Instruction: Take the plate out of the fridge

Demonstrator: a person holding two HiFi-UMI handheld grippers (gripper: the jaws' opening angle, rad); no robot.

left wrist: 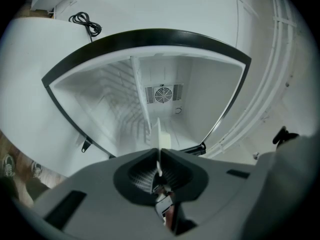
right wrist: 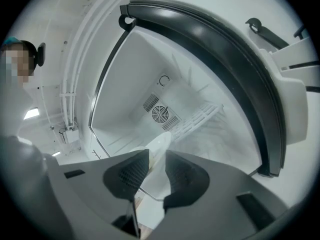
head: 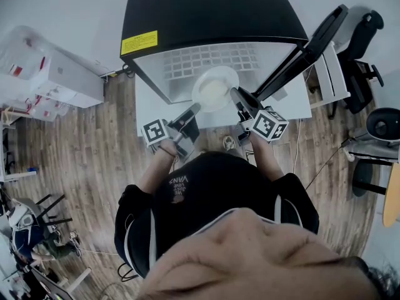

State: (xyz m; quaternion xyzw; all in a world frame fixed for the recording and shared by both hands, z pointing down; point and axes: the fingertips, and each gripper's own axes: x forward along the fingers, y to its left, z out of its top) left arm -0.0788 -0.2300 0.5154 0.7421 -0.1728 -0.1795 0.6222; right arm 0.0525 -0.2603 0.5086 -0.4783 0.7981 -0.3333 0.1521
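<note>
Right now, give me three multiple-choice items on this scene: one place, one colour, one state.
1. Where is the plate? A at the fridge's open front; B deep at the fridge's back; C on the fridge's top.
2. Colour of the sticker on the fridge? A red; B yellow; C green.
3. The left gripper is? A open and empty; B shut on the plate's rim; C out of view.
Answers: 1 A, the head view shows it at the opening; 2 B, a yellow label on the black casing; 3 B, the left gripper view shows its jaws pinching the thin rim.
</note>
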